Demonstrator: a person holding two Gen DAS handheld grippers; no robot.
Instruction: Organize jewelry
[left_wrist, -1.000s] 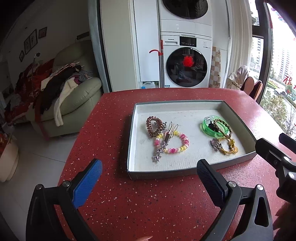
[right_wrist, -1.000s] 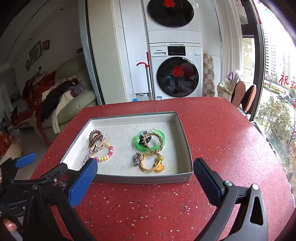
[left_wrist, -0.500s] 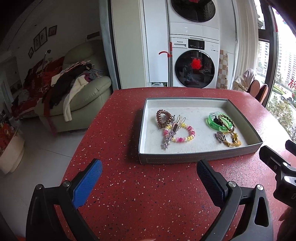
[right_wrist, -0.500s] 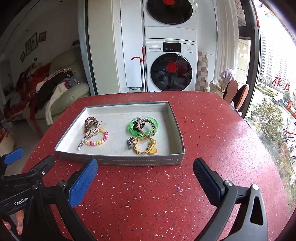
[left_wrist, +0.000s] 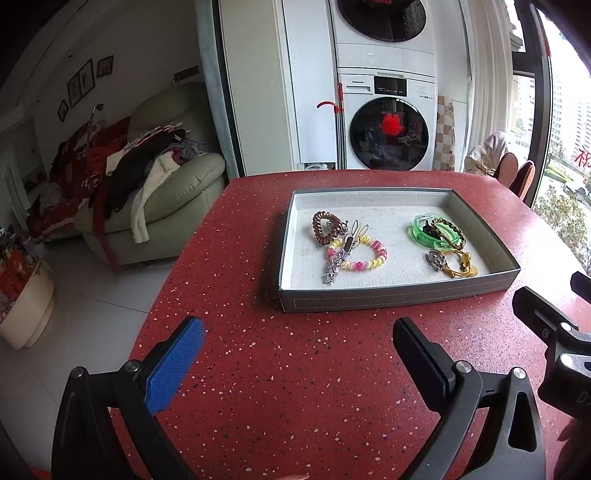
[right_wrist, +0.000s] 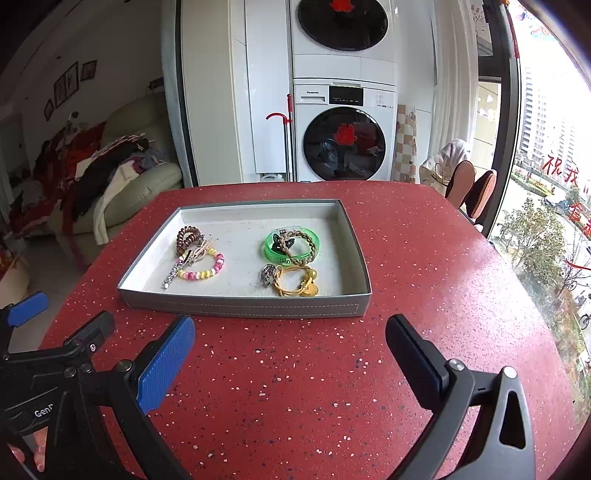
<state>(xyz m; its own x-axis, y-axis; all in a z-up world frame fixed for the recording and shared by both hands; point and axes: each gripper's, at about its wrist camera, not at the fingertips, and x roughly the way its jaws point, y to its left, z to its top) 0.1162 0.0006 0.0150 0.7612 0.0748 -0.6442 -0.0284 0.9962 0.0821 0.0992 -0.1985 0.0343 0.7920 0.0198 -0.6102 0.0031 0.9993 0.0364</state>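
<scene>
Jewelry grouped inside grey rectangular cardboard tray (left_wrist: 395, 297), centre frame, on red speckled table (left_wrist: 295, 387); nothing loose outside. Left tool (left_wrist: 297, 354) and right tool (right_wrist: 290, 350) wide, empty. Sorting seemingly finished.

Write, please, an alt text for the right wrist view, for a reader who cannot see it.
A shallow grey tray sits on a red speckled table, holding two clusters of jewelry: a pink-and-yellow bead bracelet at left, a green bangle and a yellow cord piece at right. The right tongs hover open and empty before it.
</scene>
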